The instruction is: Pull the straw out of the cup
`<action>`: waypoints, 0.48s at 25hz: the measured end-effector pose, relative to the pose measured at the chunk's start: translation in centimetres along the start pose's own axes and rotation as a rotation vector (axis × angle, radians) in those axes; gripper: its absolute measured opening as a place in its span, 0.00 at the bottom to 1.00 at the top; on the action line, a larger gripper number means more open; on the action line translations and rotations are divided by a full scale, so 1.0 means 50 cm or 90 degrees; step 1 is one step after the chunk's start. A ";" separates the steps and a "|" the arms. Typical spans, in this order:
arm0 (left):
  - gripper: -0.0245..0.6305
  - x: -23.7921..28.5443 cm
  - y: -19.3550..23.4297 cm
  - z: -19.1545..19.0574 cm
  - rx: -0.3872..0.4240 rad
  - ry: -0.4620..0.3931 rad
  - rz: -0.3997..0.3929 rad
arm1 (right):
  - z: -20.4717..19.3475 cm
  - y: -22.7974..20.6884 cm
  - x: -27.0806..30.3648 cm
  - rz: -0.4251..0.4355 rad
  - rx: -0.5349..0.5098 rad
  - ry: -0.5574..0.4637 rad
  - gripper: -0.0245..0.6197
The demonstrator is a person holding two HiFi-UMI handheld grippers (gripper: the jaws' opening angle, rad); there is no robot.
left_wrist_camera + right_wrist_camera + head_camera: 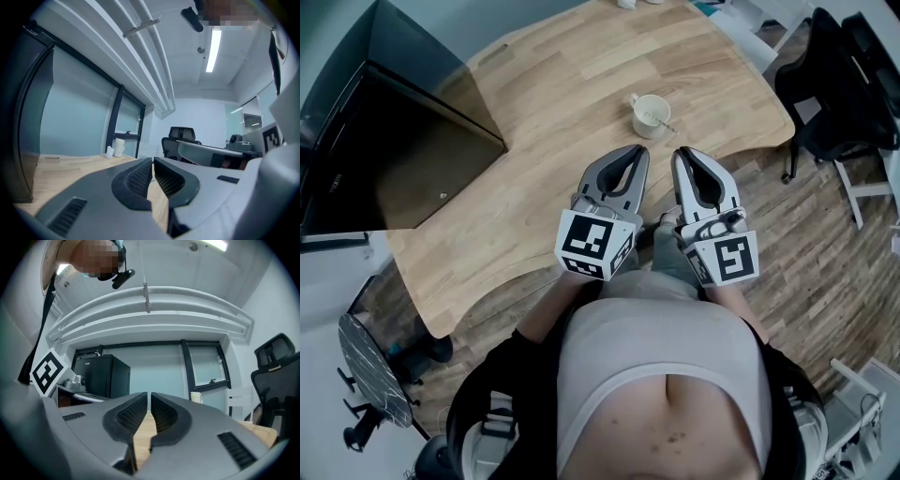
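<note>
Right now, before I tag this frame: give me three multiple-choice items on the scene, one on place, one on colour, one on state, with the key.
1. Relative to the left claw and right claw, the cup on the table sits:
A. ahead of them
B. behind them
C. inside one of them

2. The cup is:
A. white
B. red
C. black

3. Both claws are:
A. wide open
B. shut and empty
C. shut on the straw

Key:
1 A: the head view shows the cup beyond both claw tips.
2 A: it reads white against the table.
3 B: each gripper view shows jaws together with nothing between them; the straw sits in the cup.
</note>
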State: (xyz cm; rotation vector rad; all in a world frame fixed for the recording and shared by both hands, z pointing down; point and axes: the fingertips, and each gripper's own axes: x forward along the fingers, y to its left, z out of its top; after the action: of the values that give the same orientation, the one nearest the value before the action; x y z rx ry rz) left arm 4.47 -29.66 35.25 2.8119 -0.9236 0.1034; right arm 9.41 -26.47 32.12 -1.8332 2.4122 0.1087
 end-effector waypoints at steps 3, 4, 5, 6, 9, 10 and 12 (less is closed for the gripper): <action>0.07 0.017 0.009 0.009 -0.003 -0.007 0.011 | 0.005 -0.010 0.017 0.016 -0.009 0.002 0.10; 0.07 0.022 0.012 0.011 -0.004 -0.008 0.016 | 0.004 -0.014 0.023 0.022 -0.011 0.004 0.10; 0.07 0.028 0.015 0.011 -0.004 -0.008 0.020 | 0.001 -0.020 0.029 0.026 -0.012 0.007 0.10; 0.07 0.033 0.017 0.011 -0.005 -0.008 0.024 | -0.004 -0.026 0.034 0.030 -0.013 0.010 0.10; 0.07 0.044 0.018 0.012 -0.008 -0.010 0.036 | -0.020 -0.040 0.044 0.041 -0.013 0.022 0.10; 0.07 0.046 0.020 0.013 -0.009 -0.011 0.041 | -0.024 -0.042 0.047 0.045 -0.014 0.025 0.10; 0.07 0.050 0.024 0.013 -0.010 -0.011 0.050 | -0.030 -0.047 0.055 0.052 -0.017 0.026 0.10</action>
State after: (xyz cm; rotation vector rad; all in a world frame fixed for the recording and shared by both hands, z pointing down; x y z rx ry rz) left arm 5.79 -32.18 35.10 2.7666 -1.0333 0.0829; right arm 10.86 -29.90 33.27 -1.7650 2.5255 0.1107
